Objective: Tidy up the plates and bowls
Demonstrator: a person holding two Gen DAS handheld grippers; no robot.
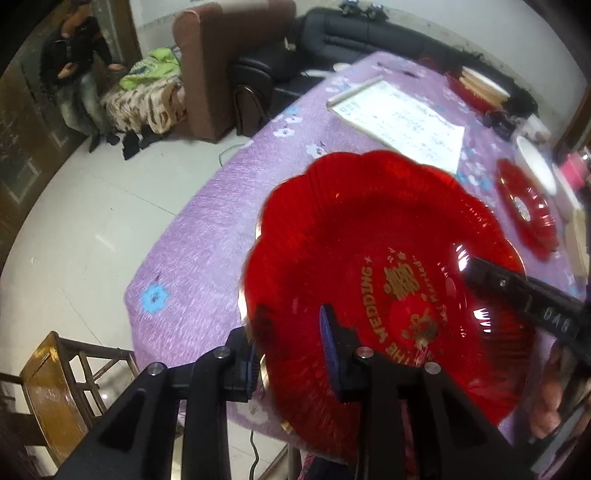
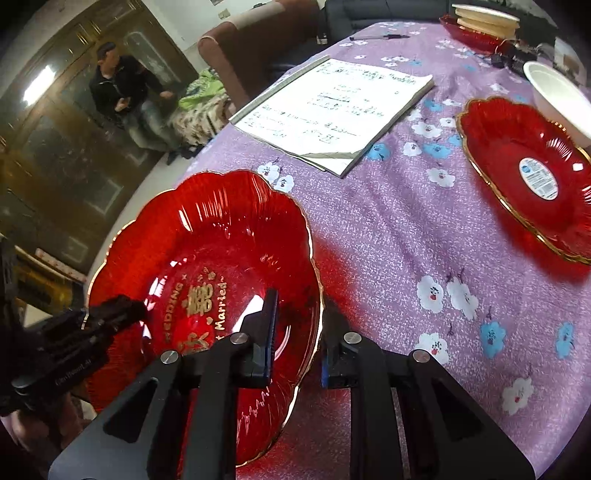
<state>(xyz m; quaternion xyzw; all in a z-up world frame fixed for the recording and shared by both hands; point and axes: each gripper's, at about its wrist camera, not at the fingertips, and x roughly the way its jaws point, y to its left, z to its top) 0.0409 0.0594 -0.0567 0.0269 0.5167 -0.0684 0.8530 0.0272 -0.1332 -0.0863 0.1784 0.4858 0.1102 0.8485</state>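
A red glass wedding plate (image 1: 369, 258) with gold lettering is held over the near edge of the purple tablecloth. My left gripper (image 1: 291, 350) straddles its left rim, one finger under and one over, shut on it. My right gripper (image 2: 295, 339) straddles the opposite rim (image 2: 314, 295) the same way, shut on it; it shows in the left wrist view (image 1: 517, 295). The same plate fills the left of the right wrist view (image 2: 207, 288). A second red plate (image 2: 524, 177) with a sticker lies at the right, next to a white bowl (image 2: 561, 99).
An open notebook (image 2: 332, 103) and a pen (image 2: 380, 37) lie mid-table. A red plate with stacked pale bowls (image 2: 484, 22) stands at the far edge. A wooden chair (image 1: 62, 391) is at the table's near left. A person (image 1: 77, 70) sits beyond by sofas.
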